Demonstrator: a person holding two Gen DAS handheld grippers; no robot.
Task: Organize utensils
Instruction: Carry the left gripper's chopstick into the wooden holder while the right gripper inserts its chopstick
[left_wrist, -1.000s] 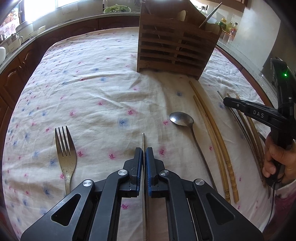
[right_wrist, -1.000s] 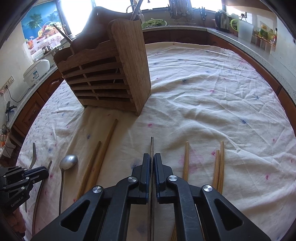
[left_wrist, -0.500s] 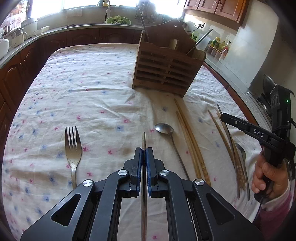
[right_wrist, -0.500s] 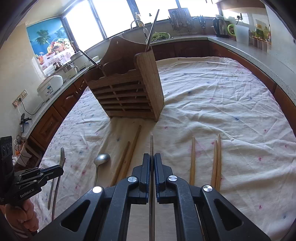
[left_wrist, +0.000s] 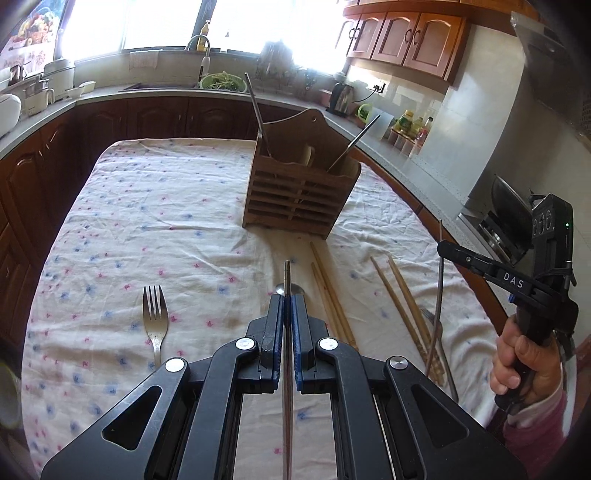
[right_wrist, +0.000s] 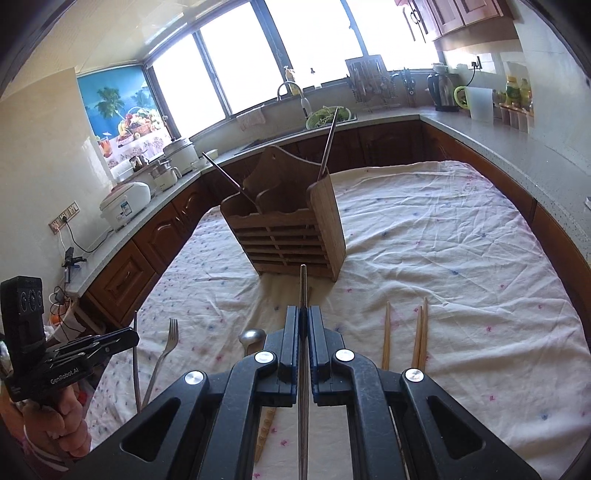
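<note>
My left gripper (left_wrist: 287, 297) is shut on a thin metal chopstick (left_wrist: 286, 275) held above the flowered cloth. The right gripper (right_wrist: 303, 314) is shut on a second metal chopstick (right_wrist: 303, 284) that points at the slatted wooden utensil holder (right_wrist: 284, 229). In the left wrist view the holder (left_wrist: 299, 192) stands upright at mid table with two metal sticks in it. On the cloth lie a fork (left_wrist: 155, 317), a spoon (right_wrist: 253, 336) partly hidden by the fingers, and wooden chopsticks (left_wrist: 332, 295) (right_wrist: 386, 332).
More wooden chopsticks (left_wrist: 402, 302) and another fork (left_wrist: 428, 315) lie at the right. A hand (left_wrist: 517, 354) grips the right handle. Dark cabinets and a grey countertop (left_wrist: 399, 155) with bottles and a kettle ring the table. A rice cooker (right_wrist: 125, 205) stands on the left counter.
Both grippers have risen from the cloth, each carrying its metal chopstick, and tilted up, so the holder and the kitchen behind it now show. The jaws stayed shut.
</note>
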